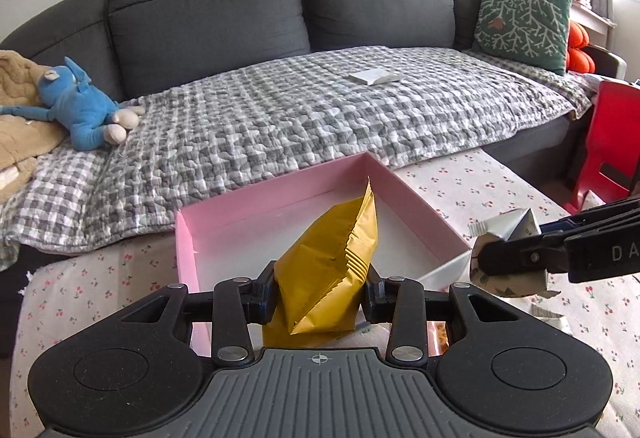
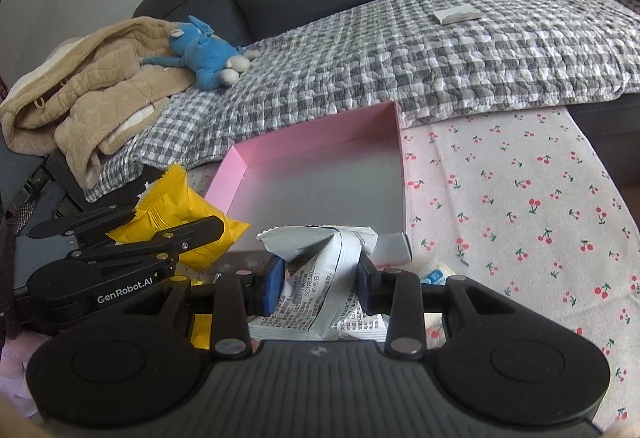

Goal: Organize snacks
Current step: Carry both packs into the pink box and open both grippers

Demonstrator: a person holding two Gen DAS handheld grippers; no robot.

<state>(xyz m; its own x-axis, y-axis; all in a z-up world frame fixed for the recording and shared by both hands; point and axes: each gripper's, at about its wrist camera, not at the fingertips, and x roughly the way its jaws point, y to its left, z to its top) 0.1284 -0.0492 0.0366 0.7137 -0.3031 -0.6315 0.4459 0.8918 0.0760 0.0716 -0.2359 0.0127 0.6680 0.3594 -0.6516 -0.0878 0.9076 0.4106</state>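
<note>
The yellow pack (image 1: 326,270) is a crinkled foil pouch with a serrated seal along one edge, puffed in the middle and tilted so one corner points up. The left gripper (image 1: 320,296) has its jaws closed on the pouch's lower part, pads pressing in from both sides, and holds it in the air in front of the near wall of the pink box (image 1: 280,194).

The white pack (image 2: 320,278) is a creased silvery-white pouch with small black print on its back and a folded, twisted top. The right gripper (image 2: 318,288) is clamped on it, blue pad on the left and dark pad on the right, the pouch pinched narrow between them. It sits just before the box's near right corner, above the cherry-print cloth (image 2: 520,198).

The box is shallow, pink-walled with a pale floor, open on top and bare inside in the right wrist view. It lies on the cloth against the checked blanket (image 1: 280,118).
</note>
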